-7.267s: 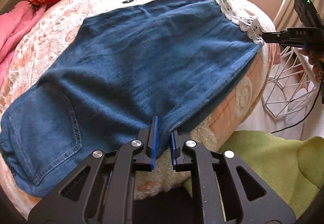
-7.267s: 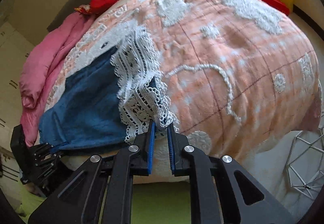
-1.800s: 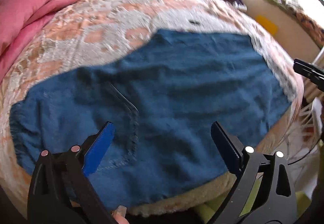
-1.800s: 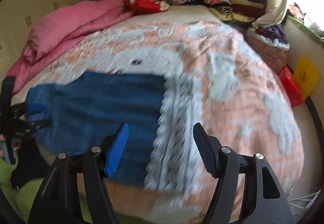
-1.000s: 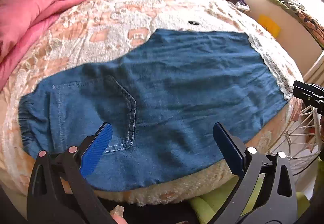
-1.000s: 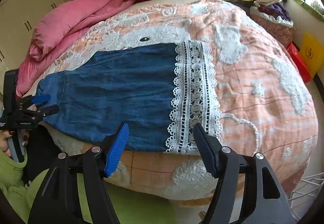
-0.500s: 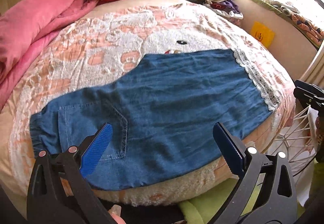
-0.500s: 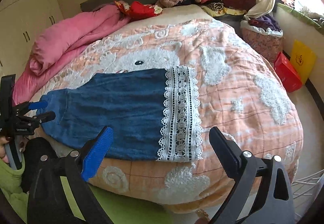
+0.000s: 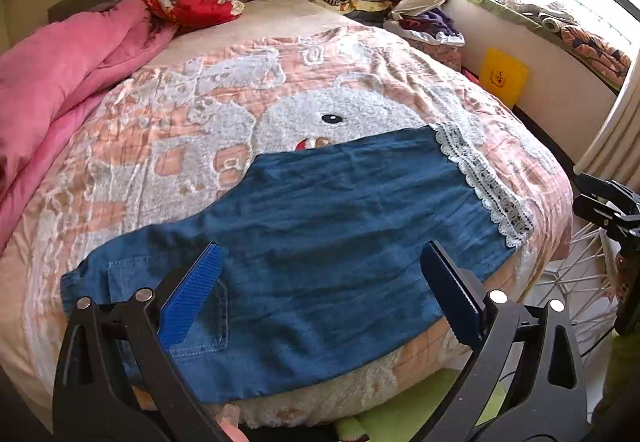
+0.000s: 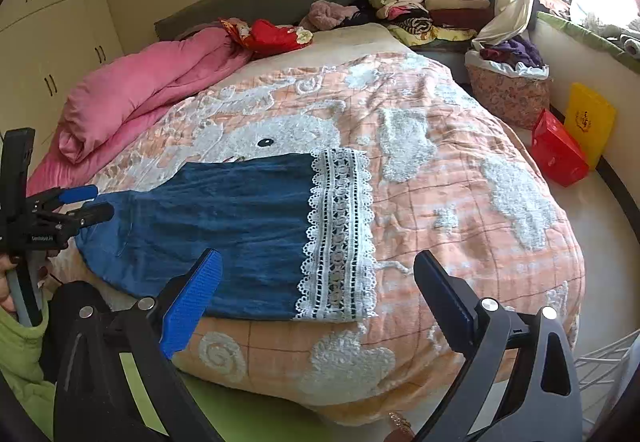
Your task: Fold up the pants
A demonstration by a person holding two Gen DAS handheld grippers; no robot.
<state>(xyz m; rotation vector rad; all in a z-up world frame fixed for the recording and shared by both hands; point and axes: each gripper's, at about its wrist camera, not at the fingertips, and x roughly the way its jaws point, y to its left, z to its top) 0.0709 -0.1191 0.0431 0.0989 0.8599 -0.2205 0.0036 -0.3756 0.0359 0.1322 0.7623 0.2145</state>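
Observation:
The blue denim pants [image 9: 320, 234] lie flat along the near edge of the bed, folded lengthwise, waist and back pocket at the left, white lace hem [image 9: 486, 184] at the right. They also show in the right wrist view [image 10: 224, 226], with the lace hem [image 10: 340, 234] in the middle. My left gripper [image 9: 320, 290] is open and empty, held back above the waist end. My right gripper [image 10: 316, 294] is open and empty, held back in front of the hem end. Neither touches the cloth.
The bed has a peach and white blanket [image 10: 460, 170]. A pink duvet [image 9: 60, 54] lies at its left, folded clothes [image 10: 432, 2] stack at the head. A white wire basket [image 9: 576, 274] stands on the floor at right. A red box [image 10: 558, 154] and yellow board lean by the wall.
Both grippers let go of the pants' near edge, opened wide and pulled back and up from the bed. The pants stay flat on the blanket.

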